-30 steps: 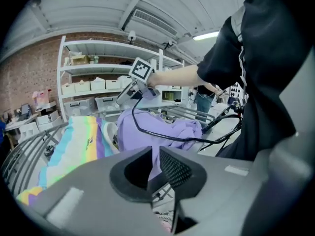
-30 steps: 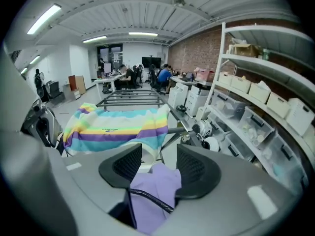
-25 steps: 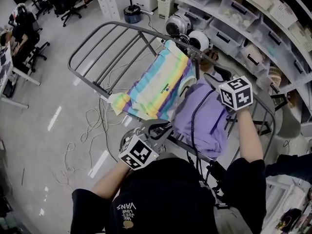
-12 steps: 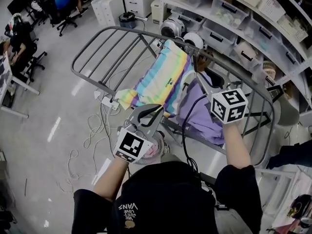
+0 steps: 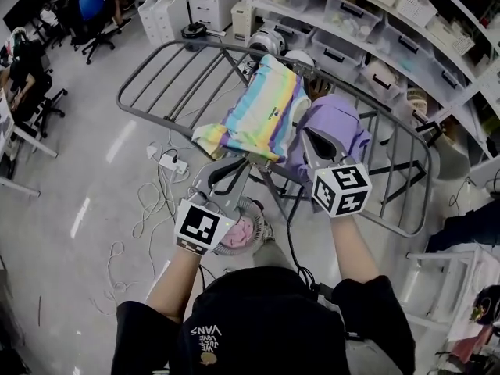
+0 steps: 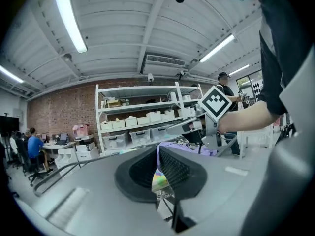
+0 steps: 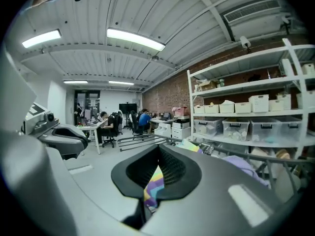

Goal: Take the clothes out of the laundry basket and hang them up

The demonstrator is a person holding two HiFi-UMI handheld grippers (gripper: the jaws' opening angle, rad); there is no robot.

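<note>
Workshop drying rack (image 5: 168, 88) holds striped cloth (image 5: 262, 108) and purple garment (image 5: 336, 123); pink clothes (image 5: 238, 233) remain in the basket (image 5: 259, 226); left hand-held gripper (image 5: 234, 166) and just-closed right hand-held gripper (image 5: 308, 137) have jaws together, apparently empty.

You wear a black T-shirt (image 5: 258, 319) with short sleeves (image 5: 144, 336) and small white lettering (image 5: 205, 341) below the collar. Your left gripper (image 5: 245, 163) and right gripper (image 5: 305, 133) are smooth grey shells, each bearing a white cube (image 5: 341, 188) printed with black square markers. Black ribbed pads (image 6: 172, 167) line the jaws. A thin black cable (image 5: 289, 237) leads down to your chest.
</note>
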